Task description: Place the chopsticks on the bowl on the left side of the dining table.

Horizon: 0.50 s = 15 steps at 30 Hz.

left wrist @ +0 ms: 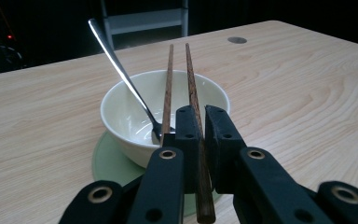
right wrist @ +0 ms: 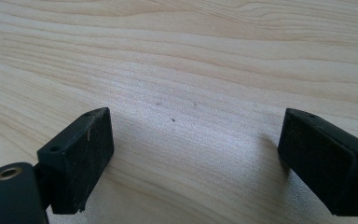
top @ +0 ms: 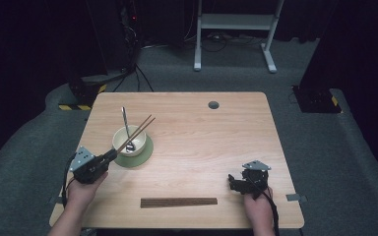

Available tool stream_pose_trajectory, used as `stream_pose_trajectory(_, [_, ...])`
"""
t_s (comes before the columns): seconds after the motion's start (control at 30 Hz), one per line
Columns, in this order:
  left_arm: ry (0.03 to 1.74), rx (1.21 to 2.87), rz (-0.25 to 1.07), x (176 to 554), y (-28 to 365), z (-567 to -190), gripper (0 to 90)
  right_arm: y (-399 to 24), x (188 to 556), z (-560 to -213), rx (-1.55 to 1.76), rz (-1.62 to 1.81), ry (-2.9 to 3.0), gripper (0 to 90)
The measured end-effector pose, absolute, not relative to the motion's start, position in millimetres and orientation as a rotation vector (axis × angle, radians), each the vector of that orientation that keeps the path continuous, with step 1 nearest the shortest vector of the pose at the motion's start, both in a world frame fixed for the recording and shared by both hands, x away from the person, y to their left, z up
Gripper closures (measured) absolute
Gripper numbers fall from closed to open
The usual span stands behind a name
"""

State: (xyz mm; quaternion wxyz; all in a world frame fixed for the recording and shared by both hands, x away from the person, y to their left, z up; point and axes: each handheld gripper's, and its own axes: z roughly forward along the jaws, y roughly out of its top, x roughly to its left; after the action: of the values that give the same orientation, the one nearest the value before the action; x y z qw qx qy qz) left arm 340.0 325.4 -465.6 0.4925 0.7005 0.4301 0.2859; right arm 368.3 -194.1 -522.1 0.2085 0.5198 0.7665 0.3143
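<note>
On the wooden desk point(top: 202, 142), a cream bowl point(top: 128, 140) sits on a pale green coaster point(top: 145, 155) toward 10 o'clock of the desk's middle. A metal spoon point(top: 125, 125) rests inside the bowl, its handle leaning out toward 12 o'clock. The left gripper point(left wrist: 200, 140), at 8 o'clock on the desk in the high view, has its jaws closed around the near ends of 2 brown chopsticks point(left wrist: 189, 79). In the left gripper view, 1 stick runs straight through the narrow gap between the jaws, the other lies just beside the left jaw, and both reach over the bowl toward 12 o'clock, tips past the far rim. The right gripper point(right wrist: 191, 154) sits at 4 o'clock on the desk, jaws spread wide over bare wood, gripping nothing. A dark slatted mat point(top: 178, 202) lies flat at 6 o'clock near the desk's front edge, between the 2 hands.
</note>
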Motion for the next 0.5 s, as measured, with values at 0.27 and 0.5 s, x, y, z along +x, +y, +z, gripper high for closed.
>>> stream_pose_trajectory(0.27, [1.067, 1.706, 0.715, 341.8, 324.5, -469.3, 83.8, -194.1, 368.3, -522.1, 1.447, 0.875, 2.133, 10.2])
stream_pose_trajectory(0.5, [1.067, 1.735, 0.735, 342.2, 320.4, -470.9, 83.7, -194.1, 368.3, -522.1, 1.448, 0.875, 2.133, 10.2])
